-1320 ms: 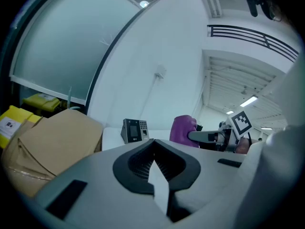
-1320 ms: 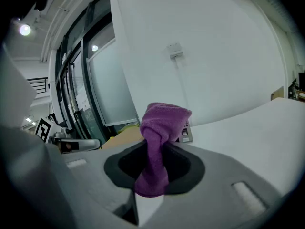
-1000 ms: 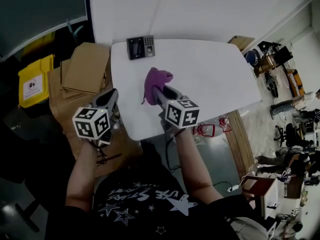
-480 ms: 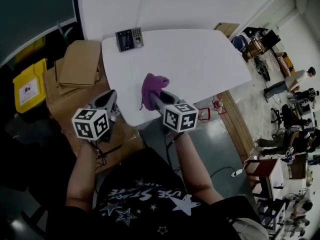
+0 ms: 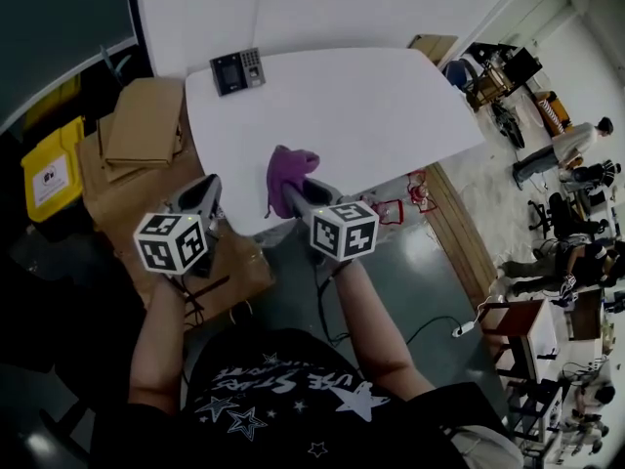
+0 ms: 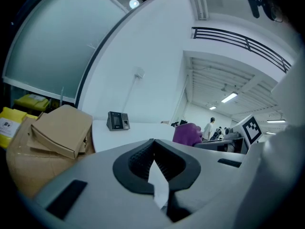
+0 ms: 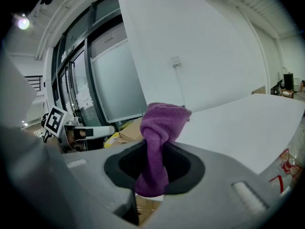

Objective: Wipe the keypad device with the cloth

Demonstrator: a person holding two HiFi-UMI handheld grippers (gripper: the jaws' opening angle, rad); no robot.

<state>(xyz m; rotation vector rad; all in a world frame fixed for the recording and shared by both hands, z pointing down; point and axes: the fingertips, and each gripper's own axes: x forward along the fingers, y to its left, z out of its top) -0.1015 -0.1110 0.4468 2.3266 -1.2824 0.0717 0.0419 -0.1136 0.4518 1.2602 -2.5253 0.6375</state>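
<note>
The dark keypad device (image 5: 237, 70) stands at the white table's (image 5: 391, 115) far left corner; it also shows far off in the left gripper view as the keypad device (image 6: 117, 120). A purple cloth (image 5: 286, 174) hangs bunched over the table's near edge, with my right gripper (image 5: 290, 192) shut on it. In the right gripper view the cloth (image 7: 161, 128) rises out of the shut jaws of the right gripper (image 7: 153, 171). My left gripper (image 5: 206, 196) hovers left of the table over the cardboard, jaws together and holding nothing. The left gripper (image 6: 152, 149) sees the cloth (image 6: 187, 133) to its right.
Flattened cardboard boxes (image 5: 142, 125) lie left of the table, with a yellow bin (image 5: 49, 174) beyond them. A red-framed object (image 5: 388, 209) sits on the floor under the near edge. People (image 5: 571, 145) and furniture stand far right.
Both grippers have drawn back toward the table's near edge, farther from the keypad device. The cloth stays in the right gripper. The left gripper stays shut.
</note>
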